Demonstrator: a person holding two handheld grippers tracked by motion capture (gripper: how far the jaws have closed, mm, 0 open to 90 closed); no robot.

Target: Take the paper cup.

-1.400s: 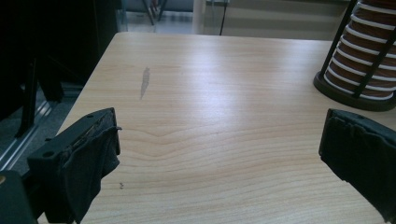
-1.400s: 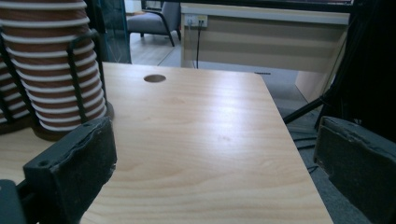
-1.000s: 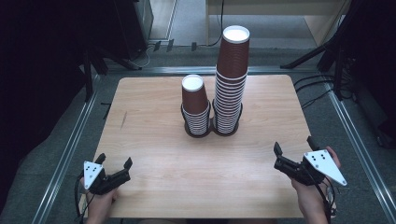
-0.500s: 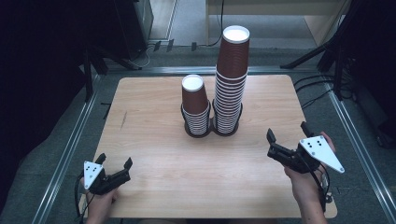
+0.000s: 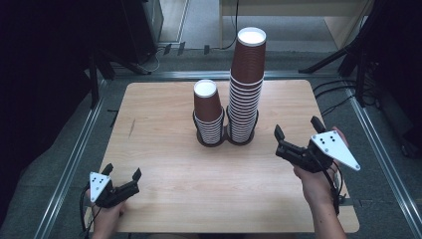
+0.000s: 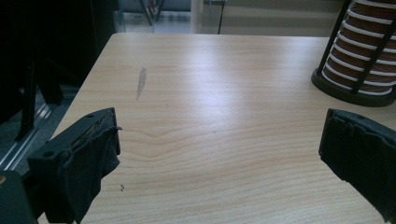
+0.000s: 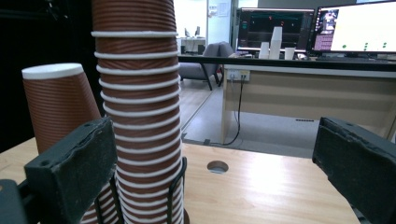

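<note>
Two cup stacks stand mid-counter, toward the far edge, side by side and touching or nearly so. Tall stack (image 5: 246,89) on the right, short stack (image 5: 208,112) on the left, both upside-down brown ribbed paper cups with white rims, each sitting in a black wire holder (image 5: 225,137) with a round base. Both stacks upright.

Right claw (image 5: 296,133) is raised over the counter's right side, just right of the tall stack and apart from it. Jaws wide open, nothing between them, pointing roughly toward the stacks. Grey three-cornered plate on top, cable trailing back along the hand. In the right gripper view the tall stack (image 7: 137,107) sits just inside the left jaw and the short stack (image 7: 58,105) is partly behind that jaw; no contact visible.

Left claw (image 5: 121,173) is low at the counter's near left corner, well apart from both stacks. Jaws wide open, empty. The left gripper view shows bare counter (image 6: 210,121) between the jaws, a faint grey smudge (image 6: 141,81) on the wood ahead, and the holder base with the lower cups at upper right.

Counter (image 5: 164,164) is light wood with rounded corners. Past its far edge in the right gripper view: a desk (image 7: 303,93) with monitors (image 7: 317,30) and some white cups on it.
</note>
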